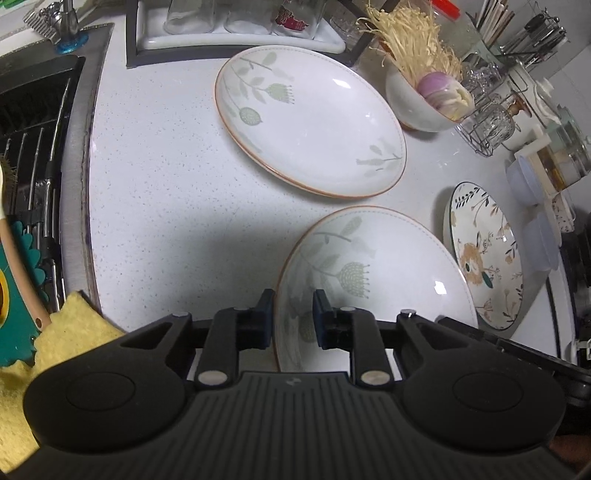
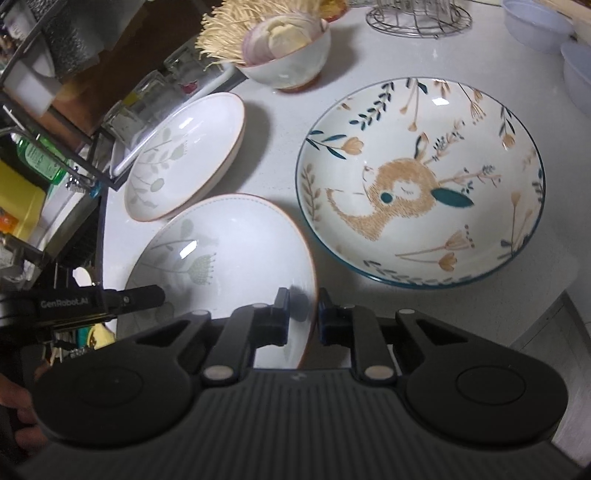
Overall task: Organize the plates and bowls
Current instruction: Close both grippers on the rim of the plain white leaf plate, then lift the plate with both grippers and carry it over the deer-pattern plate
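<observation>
A white plate with a green leaf print (image 1: 388,280) (image 2: 229,251) lies nearest on the speckled counter (image 1: 166,184). My left gripper (image 1: 293,317) straddles its left rim: the outer pad lies against the rim, and a strip of plate shows before the inner pad. My right gripper (image 2: 303,314) is shut on the opposite rim. A finger (image 2: 147,297) of the left gripper shows at the plate's far side. A matching leaf plate (image 1: 314,122) (image 2: 188,155) rests farther back. A deer-print plate (image 1: 487,258) (image 2: 421,184) lies to the right.
A bowl of enoki mushrooms and sliced onion (image 1: 417,107) (image 2: 291,62) stands behind the plates. The sink with a rack (image 1: 33,147) and a yellow cloth (image 1: 74,332) are at the left. A tray of glasses (image 1: 240,44), a wire stand (image 1: 487,125) and plastic tubs (image 2: 535,26) line the back.
</observation>
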Action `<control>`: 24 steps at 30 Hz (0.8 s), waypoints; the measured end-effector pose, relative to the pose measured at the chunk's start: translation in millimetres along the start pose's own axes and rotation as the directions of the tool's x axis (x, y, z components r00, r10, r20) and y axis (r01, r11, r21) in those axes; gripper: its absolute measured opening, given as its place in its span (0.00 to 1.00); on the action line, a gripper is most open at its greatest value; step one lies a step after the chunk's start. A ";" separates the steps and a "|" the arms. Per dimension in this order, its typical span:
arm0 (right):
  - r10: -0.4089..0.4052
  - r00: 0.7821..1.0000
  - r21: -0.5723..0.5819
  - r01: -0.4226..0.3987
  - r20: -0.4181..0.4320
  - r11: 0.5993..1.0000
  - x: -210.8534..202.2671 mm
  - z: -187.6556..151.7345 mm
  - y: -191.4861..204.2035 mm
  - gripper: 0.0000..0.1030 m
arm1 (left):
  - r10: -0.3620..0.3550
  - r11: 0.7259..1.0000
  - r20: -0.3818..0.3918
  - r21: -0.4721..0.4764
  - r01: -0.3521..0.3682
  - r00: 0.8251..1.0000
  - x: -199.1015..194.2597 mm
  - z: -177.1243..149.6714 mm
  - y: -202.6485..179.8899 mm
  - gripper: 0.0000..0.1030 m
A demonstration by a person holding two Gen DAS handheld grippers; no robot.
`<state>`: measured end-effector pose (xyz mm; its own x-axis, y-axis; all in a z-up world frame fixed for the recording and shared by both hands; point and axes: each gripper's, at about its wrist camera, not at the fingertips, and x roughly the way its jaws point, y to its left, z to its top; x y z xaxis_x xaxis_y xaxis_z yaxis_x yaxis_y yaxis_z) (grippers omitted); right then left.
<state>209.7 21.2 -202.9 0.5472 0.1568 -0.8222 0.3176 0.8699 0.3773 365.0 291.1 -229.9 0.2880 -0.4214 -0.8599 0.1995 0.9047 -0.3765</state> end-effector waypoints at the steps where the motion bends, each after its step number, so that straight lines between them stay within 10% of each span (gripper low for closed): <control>1: 0.003 1.000 -0.001 -0.003 -0.001 1.000 -0.8 1.1 -0.1 0.17 | -0.008 1.000 0.002 -0.005 0.008 1.000 -1.7 0.8 1.6 0.24; 24: 0.029 1.000 0.015 -0.029 0.009 0.999 -82.6 28.7 15.0 0.17 | -0.089 0.995 0.004 0.044 0.089 0.996 -84.9 18.7 -40.1 0.24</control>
<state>191.4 7.9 -117.1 0.5636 0.1776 -0.8067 0.3132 0.8578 0.4076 350.1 289.4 -135.3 0.2732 -0.5009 -0.8213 0.2657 0.8598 -0.4360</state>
